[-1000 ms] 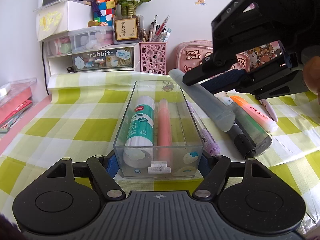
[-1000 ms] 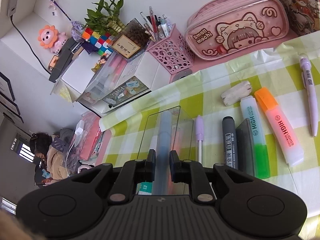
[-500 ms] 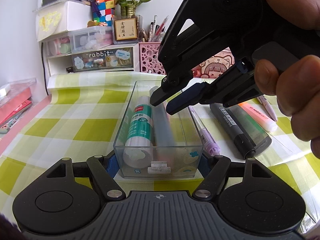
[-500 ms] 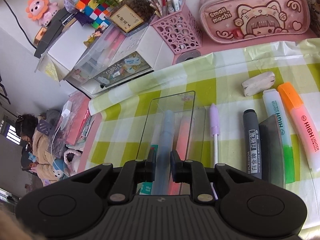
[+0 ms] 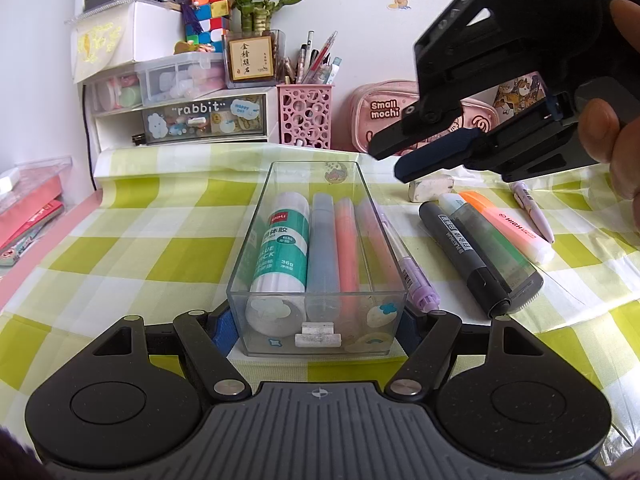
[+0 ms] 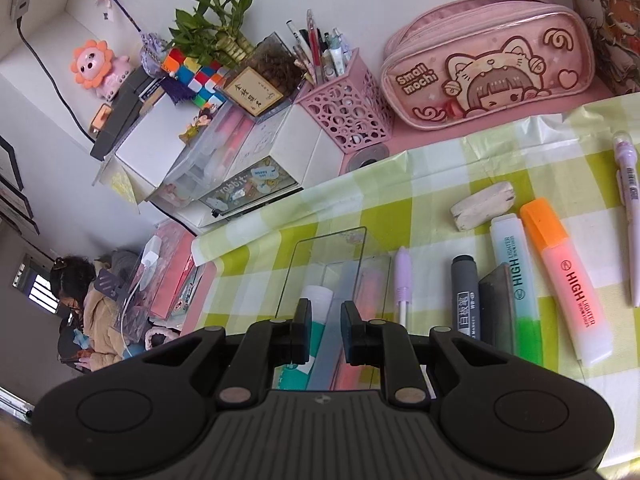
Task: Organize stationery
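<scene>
The left gripper [image 5: 318,322] is clamping the clear tray [image 5: 256,236] near the tablecloth's front edge, holding one glue stick [image 5: 282,248] and three markers. The right gripper [image 6: 325,330] is hovering empty, jaws narrow. Six items are lying outside.

checked tablecloth [image 5: 120,248], clear box [image 5: 256,240], highlighters [image 6: 564,280], eraser [image 6: 482,205]
</scene>
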Demonstrator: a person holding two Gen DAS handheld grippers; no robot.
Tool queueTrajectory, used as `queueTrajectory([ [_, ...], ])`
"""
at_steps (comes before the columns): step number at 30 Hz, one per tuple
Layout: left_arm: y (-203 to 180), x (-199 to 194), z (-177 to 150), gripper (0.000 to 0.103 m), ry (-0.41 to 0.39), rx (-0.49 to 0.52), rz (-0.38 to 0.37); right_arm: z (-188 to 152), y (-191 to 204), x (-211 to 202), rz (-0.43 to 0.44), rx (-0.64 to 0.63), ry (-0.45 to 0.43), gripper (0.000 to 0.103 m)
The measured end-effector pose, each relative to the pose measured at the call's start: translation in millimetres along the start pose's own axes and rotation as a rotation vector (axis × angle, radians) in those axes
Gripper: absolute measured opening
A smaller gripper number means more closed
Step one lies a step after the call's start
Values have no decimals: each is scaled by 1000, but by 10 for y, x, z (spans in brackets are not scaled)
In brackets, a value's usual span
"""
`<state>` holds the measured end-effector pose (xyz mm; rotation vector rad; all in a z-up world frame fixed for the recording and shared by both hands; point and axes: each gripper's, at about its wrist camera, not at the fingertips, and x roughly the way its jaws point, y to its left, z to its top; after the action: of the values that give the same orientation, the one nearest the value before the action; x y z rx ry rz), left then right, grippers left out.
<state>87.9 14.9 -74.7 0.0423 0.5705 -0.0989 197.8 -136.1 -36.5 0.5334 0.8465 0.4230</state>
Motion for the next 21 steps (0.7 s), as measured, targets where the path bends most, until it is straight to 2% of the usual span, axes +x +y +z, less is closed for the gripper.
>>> queueTrajectory([
  [4, 0, -1, -2, 73, 0, 0, 0, 50, -185, -142, -36, 29, -45, 10],
  [9, 2, 0, -1, 73, 0, 1, 0, 44, -325, -173, -80, 33, -47, 10],
  [18, 1, -2, -5, 73, 0, 1, -1, 26, -311, -190, -120, -32, -44, 10],
  [21, 1, -2, -5, 73, 0, 1, -1, 21, -278, -164, -163, -69, -30, 10],
])
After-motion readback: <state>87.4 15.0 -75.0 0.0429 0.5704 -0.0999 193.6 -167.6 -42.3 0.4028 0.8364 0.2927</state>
